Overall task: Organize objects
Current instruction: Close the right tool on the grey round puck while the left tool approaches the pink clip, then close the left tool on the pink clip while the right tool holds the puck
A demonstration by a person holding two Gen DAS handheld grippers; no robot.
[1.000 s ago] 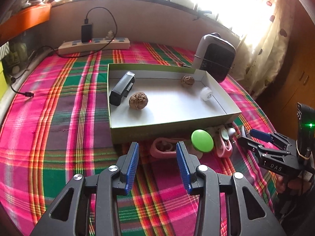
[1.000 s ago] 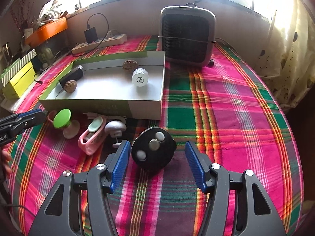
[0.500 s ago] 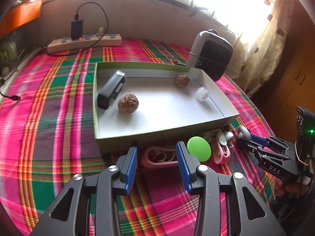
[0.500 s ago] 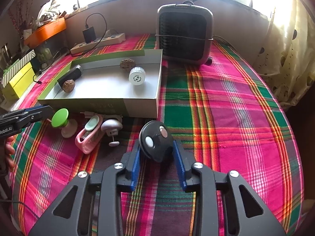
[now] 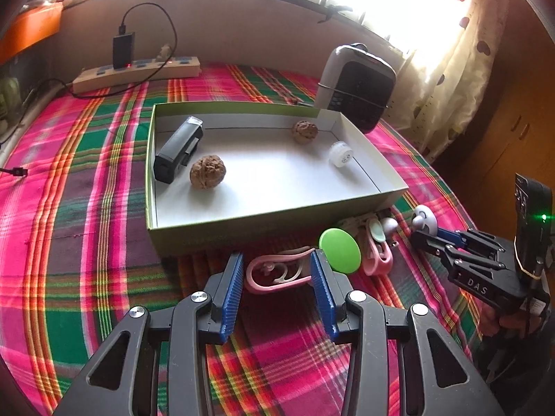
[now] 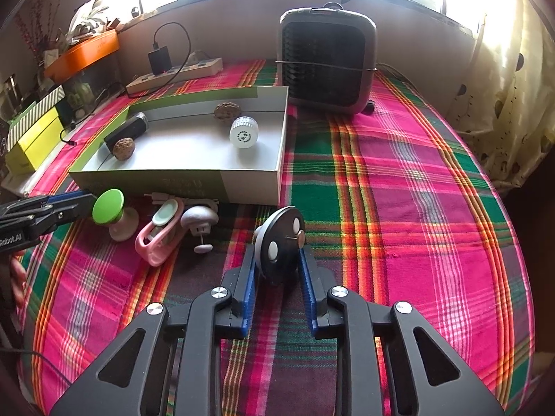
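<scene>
Black and round, a plastic disc with white buttons [image 6: 279, 242] stands on edge between the blue pads of the right claw [image 6: 277, 270], whose jaws are closing and pressing on it, just in front of the shallow green-rimmed cardboard box [image 6: 180, 182] on the plaid cloth [image 6: 399, 190]. Spread apart, the left claw [image 5: 275, 277] frames a pink plastic loop [image 5: 277, 272] without touching it.

A pink, green and orange plaid cloth [image 6: 399, 180] is being shown under a green-walled, white-floored box [image 6: 249, 187]. A black disc with white buttons [image 6: 281, 246] is being framed by blue pads [image 6: 248, 291].
</scene>
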